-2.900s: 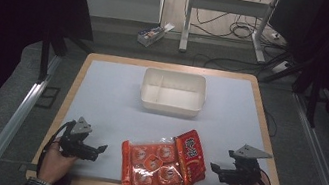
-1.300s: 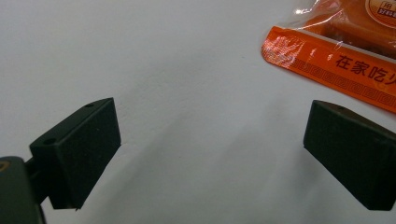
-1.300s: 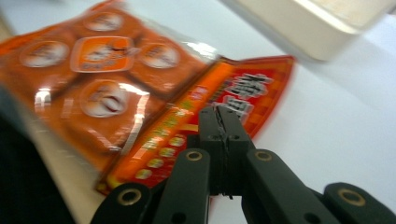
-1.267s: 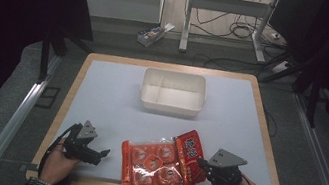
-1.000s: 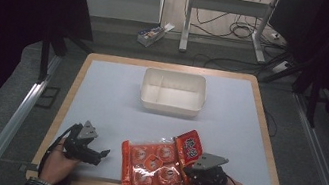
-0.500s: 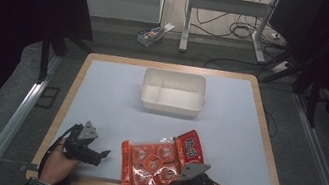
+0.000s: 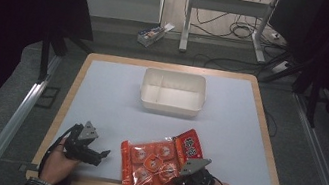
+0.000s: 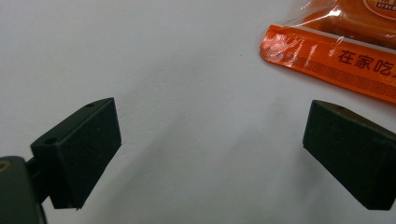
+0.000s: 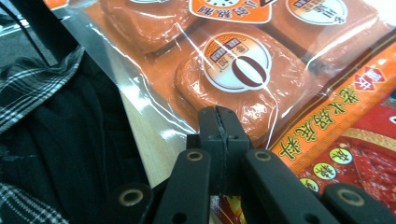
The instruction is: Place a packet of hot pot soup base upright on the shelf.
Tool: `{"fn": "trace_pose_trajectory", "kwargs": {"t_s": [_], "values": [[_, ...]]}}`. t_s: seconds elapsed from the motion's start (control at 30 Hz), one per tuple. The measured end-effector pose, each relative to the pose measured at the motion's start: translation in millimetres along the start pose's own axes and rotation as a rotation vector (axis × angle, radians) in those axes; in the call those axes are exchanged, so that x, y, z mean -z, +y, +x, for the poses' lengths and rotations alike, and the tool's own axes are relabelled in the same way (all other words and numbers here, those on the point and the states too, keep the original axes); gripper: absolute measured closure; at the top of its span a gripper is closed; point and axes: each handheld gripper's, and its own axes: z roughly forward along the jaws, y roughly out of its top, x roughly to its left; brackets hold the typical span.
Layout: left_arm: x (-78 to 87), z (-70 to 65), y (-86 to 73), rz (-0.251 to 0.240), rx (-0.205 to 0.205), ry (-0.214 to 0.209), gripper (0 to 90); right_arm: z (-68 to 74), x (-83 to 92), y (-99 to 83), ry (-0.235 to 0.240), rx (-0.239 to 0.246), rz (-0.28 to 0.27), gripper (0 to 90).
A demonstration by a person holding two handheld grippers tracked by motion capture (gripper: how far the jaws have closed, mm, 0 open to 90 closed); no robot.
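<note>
1. Since the earliest frame, right gripper (image 7: pixel 180 175) has shifted from the desk's right edge in to the right side of the snack bag (image 7: pixel 161 162); left gripper (image 7: pixel 102 154) sits where it was, and the bag lies as before.
2. Left gripper: held in the person's left hand (image 7: pixel 58 163) at the near-left corner of the desk (image 7: pixel 111 94). Jaws wide apart, nothing between them, bare desk surface under them. In the left gripper view the bag's orange sealed edge (image 8: pixel 327 56) lies ahead and to the right, clear of both jaws.
3. Snack bag: orange and red, clear plastic, flat on the desk at the near edge, centre. Holds several round orange portions, each individually wrapped with a round label; exact count unclear.
4. Right gripper: jaws pressed together. In the right gripper view (image 9: pixel 218 122) they meet at the bag's edge, beside one of the labelled portions (image 9: pixel 237 70); cannot tell whether plastic film is pinched between them.
5. White tray (image 7: pixel 170 104): further back, mid-desk, well apart from bag and both grippers. Two compartments split by a divider; both look empty.
</note>
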Motion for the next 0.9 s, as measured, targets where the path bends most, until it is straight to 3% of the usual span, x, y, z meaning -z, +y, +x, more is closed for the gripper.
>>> {"fn": "trace_pose_trajectory", "kwargs": {"t_s": [0.07,0.13,0.2,0.33,0.6,0.8,0.9], "values": [[-0.1,0.0,0.0,0.001,-0.001,0.000,4.1,-1.6,0.0,0.8,-0.017,-0.002,-0.003,89.4],[-0.4,-0.2,0.0,-0.001,0.001,0.001,4.1,-4.2,0.0,2.1,-0.073,-0.003,-0.002,89.4],[-0.5,0.0,0.0,-0.001,0.001,0.000,4.1,-10.7,-0.3,3.0,-0.099,-0.012,-0.004,89.4],[-0.9,0.6,-0.1,0.002,0.001,-0.001,4.1,-20.2,-0.8,3.3,-0.098,-0.038,-0.016,89.4],[-2.0,0.3,0.9,0.004,0.002,0.000,4.1,-36.6,-4.8,7.7,-0.144,-0.057,-0.038,89.3],[-1.1,0.7,0.6,-0.002,0.005,-0.003,4.2,-39.8,-2.5,6.4,-0.121,-0.092,-0.044,88.3],[-0.5,0.4,0.6,-0.003,0.003,-0.003,4.2,-39.4,0.5,6.3,-0.114,-0.100,-0.053,82.4]]}}
